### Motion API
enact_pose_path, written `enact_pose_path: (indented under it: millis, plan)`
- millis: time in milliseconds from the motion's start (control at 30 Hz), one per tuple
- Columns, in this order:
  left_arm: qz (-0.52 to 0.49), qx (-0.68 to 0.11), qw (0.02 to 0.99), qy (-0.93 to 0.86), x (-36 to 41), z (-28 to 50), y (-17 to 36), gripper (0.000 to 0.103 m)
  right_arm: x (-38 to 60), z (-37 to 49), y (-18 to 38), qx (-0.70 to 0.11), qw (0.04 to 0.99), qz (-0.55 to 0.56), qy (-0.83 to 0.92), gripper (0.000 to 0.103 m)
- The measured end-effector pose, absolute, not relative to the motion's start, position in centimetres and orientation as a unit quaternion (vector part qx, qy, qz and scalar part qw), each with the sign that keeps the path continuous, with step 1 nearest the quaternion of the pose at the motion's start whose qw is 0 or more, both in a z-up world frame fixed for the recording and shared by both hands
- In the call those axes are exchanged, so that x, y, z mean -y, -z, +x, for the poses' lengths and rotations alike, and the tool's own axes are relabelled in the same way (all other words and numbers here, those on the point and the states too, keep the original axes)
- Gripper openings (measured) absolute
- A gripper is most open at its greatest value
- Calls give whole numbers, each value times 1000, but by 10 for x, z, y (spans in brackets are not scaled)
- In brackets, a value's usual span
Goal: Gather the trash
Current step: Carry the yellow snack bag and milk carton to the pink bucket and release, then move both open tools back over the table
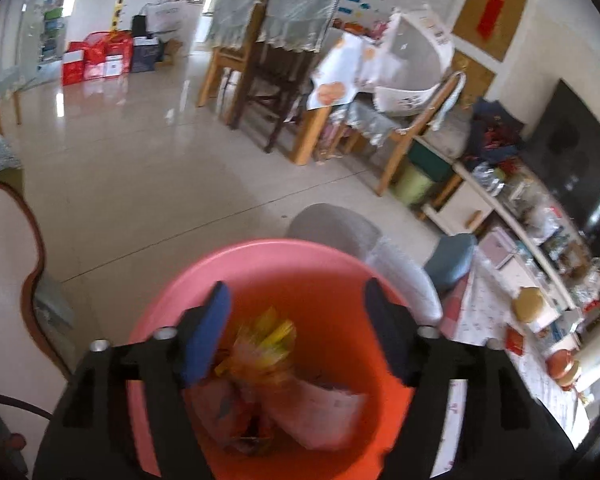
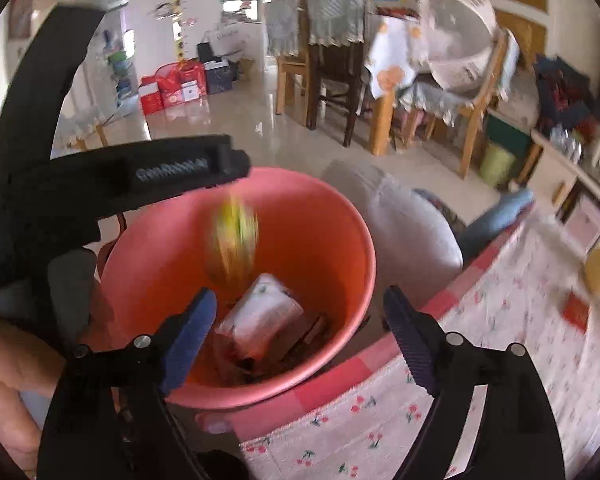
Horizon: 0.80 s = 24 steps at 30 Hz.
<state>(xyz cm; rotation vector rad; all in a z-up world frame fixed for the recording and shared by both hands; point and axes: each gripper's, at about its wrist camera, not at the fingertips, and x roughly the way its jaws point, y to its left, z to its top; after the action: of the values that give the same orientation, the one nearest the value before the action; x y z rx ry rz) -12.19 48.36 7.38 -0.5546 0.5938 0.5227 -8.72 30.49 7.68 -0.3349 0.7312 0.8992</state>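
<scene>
A pink bucket fills the lower middle of the left wrist view, directly under my left gripper. Its blue-padded fingers stand apart and grip nothing. Below them a blurred yellow and orange wrapper lies loose among other trash, beside a white packet. In the right wrist view my right gripper hangs open over the near rim of the same bucket. A blurred yellow-green piece is in mid-air inside it, above the white packet. The left gripper's black frame crosses the upper left.
A table with a pink-edged floral cloth lies to the right of the bucket, with a yellow-lidded jar on it. A grey cushioned seat stands just behind. Dining chairs and a cluttered low shelf lie beyond. A hand shows at lower left.
</scene>
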Motion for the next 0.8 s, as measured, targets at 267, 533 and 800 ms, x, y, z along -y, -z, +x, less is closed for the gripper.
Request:
enact_pose_path:
  millis: [267,533,800]
  plan:
    - [-211,-286,895,-270,-462,-113,-83,86,-241,-86,-76,-359,849,-106,-372,93]
    - [-182,-288,909,-240,-430,-103,-90,88,-189,-96,-71,-368,862,-102,-333,93]
    - [-157,-283,924,-203,-401,-94,-94,88,-137,-113,-75,-366,875,-87,-305,93]
